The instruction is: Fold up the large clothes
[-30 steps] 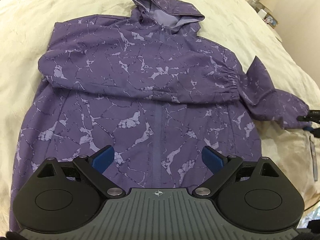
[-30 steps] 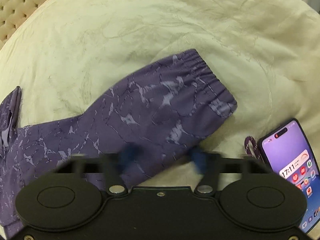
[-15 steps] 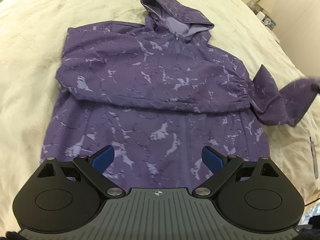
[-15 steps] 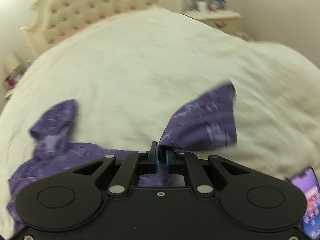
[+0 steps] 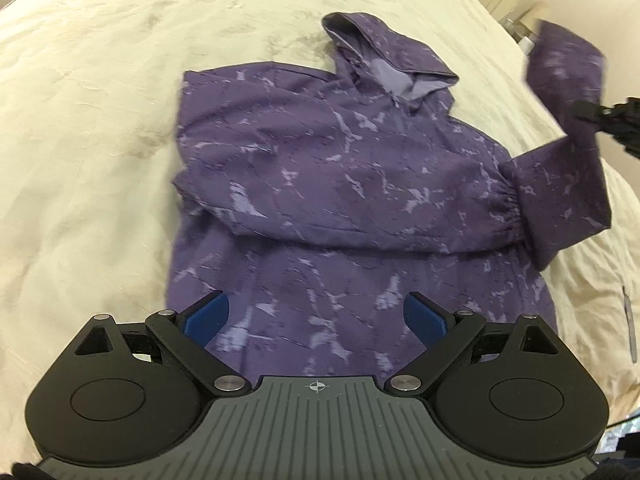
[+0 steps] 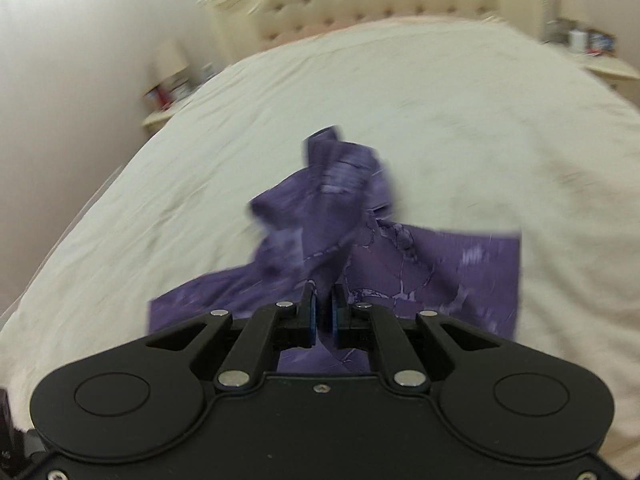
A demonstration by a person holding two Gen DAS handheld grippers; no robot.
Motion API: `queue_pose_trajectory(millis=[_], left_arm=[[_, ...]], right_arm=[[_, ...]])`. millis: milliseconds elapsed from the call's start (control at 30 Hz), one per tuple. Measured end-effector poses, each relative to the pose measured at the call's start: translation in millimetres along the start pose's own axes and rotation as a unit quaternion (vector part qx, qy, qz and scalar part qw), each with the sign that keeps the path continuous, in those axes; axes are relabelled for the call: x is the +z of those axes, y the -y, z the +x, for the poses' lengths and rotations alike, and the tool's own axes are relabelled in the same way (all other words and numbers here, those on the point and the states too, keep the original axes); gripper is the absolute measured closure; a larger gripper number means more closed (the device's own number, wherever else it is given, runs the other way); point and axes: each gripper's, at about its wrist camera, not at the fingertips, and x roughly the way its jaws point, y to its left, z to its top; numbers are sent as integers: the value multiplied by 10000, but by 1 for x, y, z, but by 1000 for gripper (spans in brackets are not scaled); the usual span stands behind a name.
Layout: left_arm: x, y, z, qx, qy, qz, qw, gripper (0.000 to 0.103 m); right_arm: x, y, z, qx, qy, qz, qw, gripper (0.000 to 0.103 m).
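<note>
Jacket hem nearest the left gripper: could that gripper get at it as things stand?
Probably yes: the left gripper hangs open right above the jacket, nothing between; the right gripper only pinches the far sleeve.

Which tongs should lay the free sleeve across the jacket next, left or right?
Right. The right tongs are already shut on the sleeve, lifted off the bed. The left tongs hang open over the jacket hem, holding nothing.

The right gripper [image 6: 322, 312] is clamped on a purple sleeve [image 6: 332, 204], which rises ahead of its fingertips. Below the tool lies the purple jacket [image 6: 452, 276] on a cream bedspread [image 6: 460, 120]; farther ahead stands a tufted headboard [image 6: 380, 0].
</note>
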Motion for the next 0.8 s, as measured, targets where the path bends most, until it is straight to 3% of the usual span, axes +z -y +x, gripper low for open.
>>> queue_pose_trajectory(millis=[300,400,500,533,567,633,800], left_arm=[[14,-30,-3,-64,56,-150,9999,8],[19,-36,-3,-172,101,-279,9994,8],[27,-39,-1,-309,149,-412,9986,8],[30,-40,-1,-359,165,-458,9982,8],[33,-40,1,-416,185,-509,9977,8],[40,-37,4,-544,228,-591,9965,8],[56,-24,21,-867,257,-654,9937,8]], right_arm=[[-40,-68,62,603,-641,-270,9958,89],[-53,-84,79,696,-885,-383,9929,85],[-68,-94,94,655,-1128,-642,9894,79],[-73,-96,97,653,-1229,-718,9877,71],[-77,-102,101,648,-1317,-785,9860,57],[-86,-101,100,658,-1465,-921,9827,44],[-97,-86,89,625,-1599,-1002,9800,43]])
